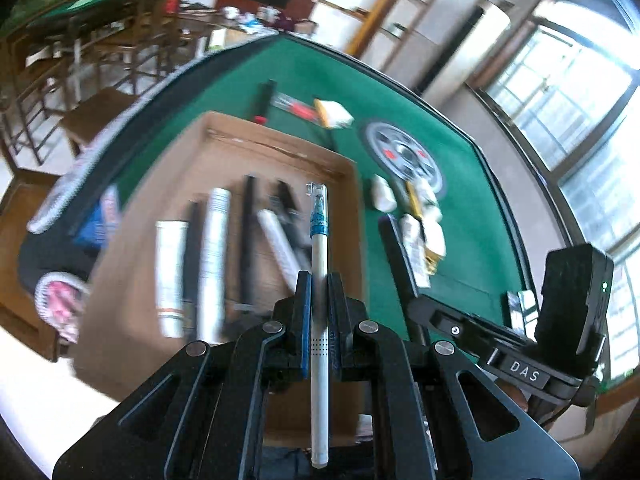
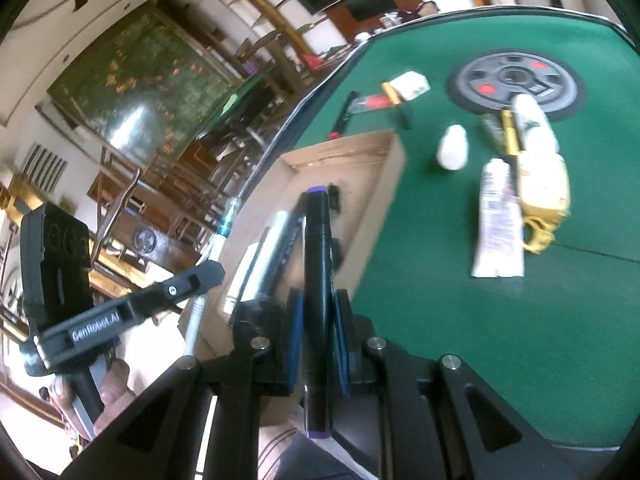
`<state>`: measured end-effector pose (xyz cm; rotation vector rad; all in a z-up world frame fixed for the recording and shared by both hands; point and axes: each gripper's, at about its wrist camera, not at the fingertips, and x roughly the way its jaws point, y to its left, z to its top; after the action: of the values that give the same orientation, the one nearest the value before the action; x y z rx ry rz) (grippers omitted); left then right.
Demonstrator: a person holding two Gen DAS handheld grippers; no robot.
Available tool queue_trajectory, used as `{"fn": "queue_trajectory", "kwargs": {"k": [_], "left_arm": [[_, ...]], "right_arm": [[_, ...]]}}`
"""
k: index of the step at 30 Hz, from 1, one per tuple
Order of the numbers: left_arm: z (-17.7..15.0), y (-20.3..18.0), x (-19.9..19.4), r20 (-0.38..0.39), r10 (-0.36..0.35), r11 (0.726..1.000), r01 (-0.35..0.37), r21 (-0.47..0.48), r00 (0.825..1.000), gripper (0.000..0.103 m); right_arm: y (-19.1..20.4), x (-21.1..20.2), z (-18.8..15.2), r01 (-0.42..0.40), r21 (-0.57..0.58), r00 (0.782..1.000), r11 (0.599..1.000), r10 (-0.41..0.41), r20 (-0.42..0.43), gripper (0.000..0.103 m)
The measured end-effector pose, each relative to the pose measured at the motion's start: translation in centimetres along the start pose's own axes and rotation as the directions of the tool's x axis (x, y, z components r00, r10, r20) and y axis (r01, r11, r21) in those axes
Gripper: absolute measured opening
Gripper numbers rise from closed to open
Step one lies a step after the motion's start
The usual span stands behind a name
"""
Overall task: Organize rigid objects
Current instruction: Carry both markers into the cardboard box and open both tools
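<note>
My left gripper (image 1: 319,280) is shut on a white pen (image 1: 319,256) with a blue grip and clear cap, held above the cardboard box (image 1: 280,148). The box holds several pens, markers and white tubes. My right gripper (image 2: 318,298) is shut on a black marker (image 2: 317,240) with purple ends, held over the box's near corner (image 2: 384,176). The white pen also shows in the right wrist view (image 2: 216,244), at the left of the box, with the left gripper's body below it.
On the green table (image 1: 480,208) lie a round grey dial (image 1: 404,156), white tubes and bottles (image 2: 498,220), a yellow item (image 2: 548,188), a white-yellow packet (image 1: 334,114), a black stick and a red tool. Chairs and tables stand beyond the table's edge.
</note>
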<state>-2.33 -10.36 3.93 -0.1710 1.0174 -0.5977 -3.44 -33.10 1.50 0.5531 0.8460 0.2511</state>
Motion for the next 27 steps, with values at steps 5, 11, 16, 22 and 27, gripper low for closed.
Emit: {"fn": "queue_trajectory", "kwargs": {"k": [5,11,16,22,27], "left_arm": [[1.1,3.3,-1.4,0.029,0.057,0.997,-0.056,-0.046,0.998,0.007],[1.3,6.4,-0.1,0.004,0.102,0.991,-0.101,-0.092,0.995,0.007],[1.0,7.7,0.9,-0.025,0.118,0.988,-0.12,-0.098,0.993,0.007],[0.9,8.6,2.6,-0.071,0.158,0.982,-0.164,-0.095,0.985,0.007],[0.9,9.3,4.2,-0.104,0.174,0.978,-0.184,-0.099,0.979,0.007]], "right_arm": [[1.1,1.9,0.7,-0.011,-0.021,0.999,1.0,0.01,-0.032,0.014],[2.1,3.4,1.4,-0.008,-0.046,0.999,0.999,0.006,-0.052,0.014],[2.3,5.0,2.3,0.013,-0.041,0.998,0.999,-0.015,-0.063,0.014],[2.4,6.7,2.8,0.026,-0.028,0.996,0.999,-0.028,-0.089,0.014],[3.1,8.0,2.5,0.042,-0.051,0.992,0.998,-0.048,-0.114,0.014]]}}
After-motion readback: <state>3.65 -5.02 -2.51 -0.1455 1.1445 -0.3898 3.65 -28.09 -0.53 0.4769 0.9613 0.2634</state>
